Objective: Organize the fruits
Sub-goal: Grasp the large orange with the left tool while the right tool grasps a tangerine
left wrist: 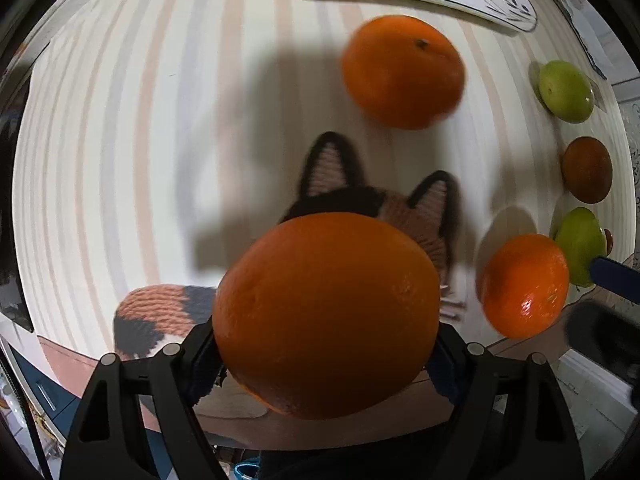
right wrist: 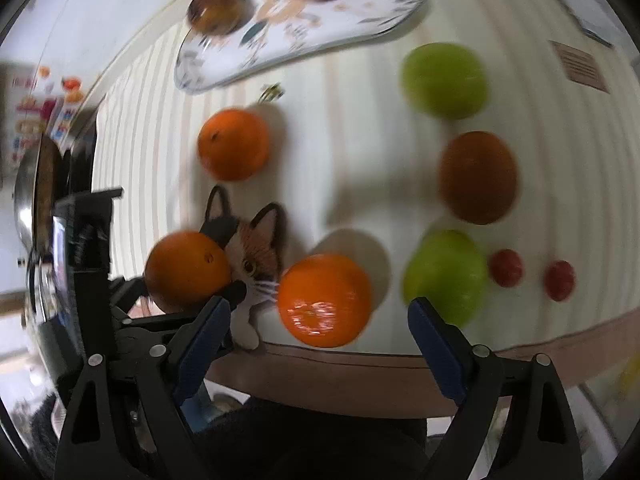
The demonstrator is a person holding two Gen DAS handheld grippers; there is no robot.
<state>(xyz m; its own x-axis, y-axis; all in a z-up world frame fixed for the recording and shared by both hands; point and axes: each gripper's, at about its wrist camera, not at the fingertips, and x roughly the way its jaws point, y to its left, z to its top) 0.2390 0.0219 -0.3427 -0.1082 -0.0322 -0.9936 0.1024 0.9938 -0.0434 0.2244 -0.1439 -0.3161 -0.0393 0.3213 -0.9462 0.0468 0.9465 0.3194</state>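
Bare striped cloth (left wrist: pixel 120 140) left of far orange (left wrist: pixel 402 72); fruit cluster (right wrist: pixel 460 184) crowds right.

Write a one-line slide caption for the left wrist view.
Left gripper holds an orange above the cat-shaped mat on the striped table.

Your left gripper (left wrist: pixel 326 356) has its jaws closed on an orange (left wrist: pixel 326 314), lifted above the counter. Your right gripper (right wrist: pixel 318 344) hangs with jaws wide apart, holding nothing.

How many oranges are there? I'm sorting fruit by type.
3: one held in the left gripper, one beside the cat mat's ears, one at the table's near edge. Others may sit outside view.
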